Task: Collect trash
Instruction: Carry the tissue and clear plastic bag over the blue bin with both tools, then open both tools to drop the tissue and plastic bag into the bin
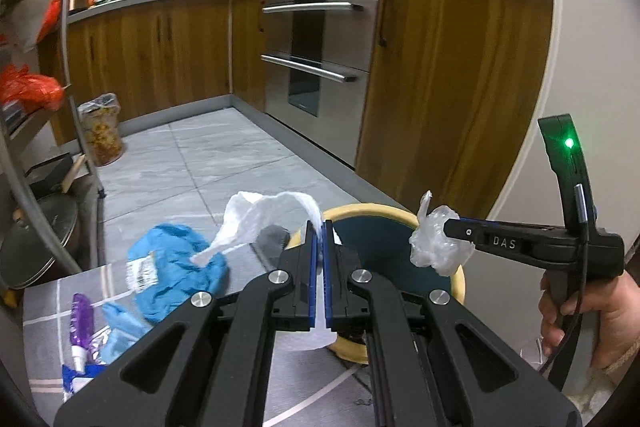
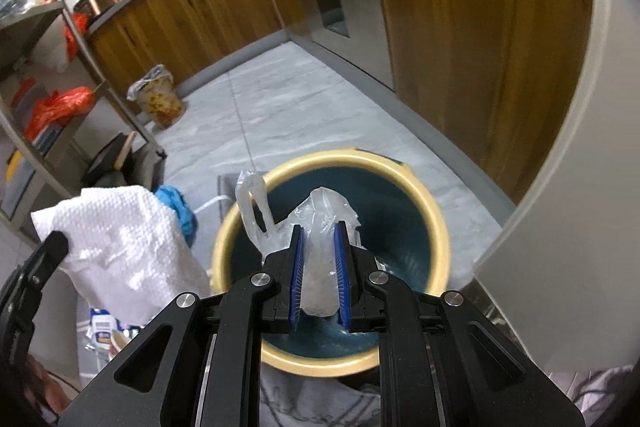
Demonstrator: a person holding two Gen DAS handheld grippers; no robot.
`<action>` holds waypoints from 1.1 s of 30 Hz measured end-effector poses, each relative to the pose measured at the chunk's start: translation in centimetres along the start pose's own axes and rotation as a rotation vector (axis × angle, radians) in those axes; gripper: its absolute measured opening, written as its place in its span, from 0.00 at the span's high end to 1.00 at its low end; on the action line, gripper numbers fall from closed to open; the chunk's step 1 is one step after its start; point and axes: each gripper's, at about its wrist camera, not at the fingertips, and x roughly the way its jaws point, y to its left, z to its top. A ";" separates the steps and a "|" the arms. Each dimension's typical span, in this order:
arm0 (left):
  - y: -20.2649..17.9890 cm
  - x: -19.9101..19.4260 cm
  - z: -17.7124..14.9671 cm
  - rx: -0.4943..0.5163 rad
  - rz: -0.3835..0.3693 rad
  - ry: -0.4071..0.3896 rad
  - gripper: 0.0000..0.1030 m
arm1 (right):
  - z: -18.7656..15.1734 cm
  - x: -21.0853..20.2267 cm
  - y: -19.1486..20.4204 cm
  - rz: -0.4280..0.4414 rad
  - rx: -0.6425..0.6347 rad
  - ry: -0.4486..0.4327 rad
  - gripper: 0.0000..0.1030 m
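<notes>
My left gripper [image 1: 319, 227] is shut on a white paper towel [image 1: 256, 219], held beside the bin; the towel also shows in the right wrist view [image 2: 120, 247]. My right gripper [image 2: 319, 227] is shut on a crumpled clear plastic bag [image 2: 320, 219] and holds it over the mouth of the bin [image 2: 240, 227], which has a cream rim and a dark teal inside. In the left wrist view the right gripper [image 1: 450, 229] holds the clear bag [image 1: 436, 243] above the bin [image 1: 459, 283]. A crumpled blue wrapper [image 1: 176, 267] lies on the mat to the left.
A purple tube [image 1: 82, 323] and blue-white packets [image 1: 80, 379] lie on the grey mat [image 1: 44, 307]. A lined small bin [image 1: 102, 135] stands on the tiled floor by wooden cabinets [image 1: 160, 59]. A metal shelf rack [image 2: 60, 87] is at left, an oven [image 1: 316, 59] ahead.
</notes>
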 end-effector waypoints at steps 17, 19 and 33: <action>-3.9 7.2 -3.7 0.092 -0.052 0.179 0.98 | -1.1 2.2 -3.2 -0.089 0.004 0.100 0.84; -3.8 7.6 -3.9 0.091 -0.054 0.191 0.98 | -1.2 2.5 -2.8 -0.094 -0.010 0.107 0.84; -3.7 9.0 -4.7 0.091 -0.052 0.211 0.92 | -1.6 4.0 -2.5 -0.124 -0.027 0.129 0.82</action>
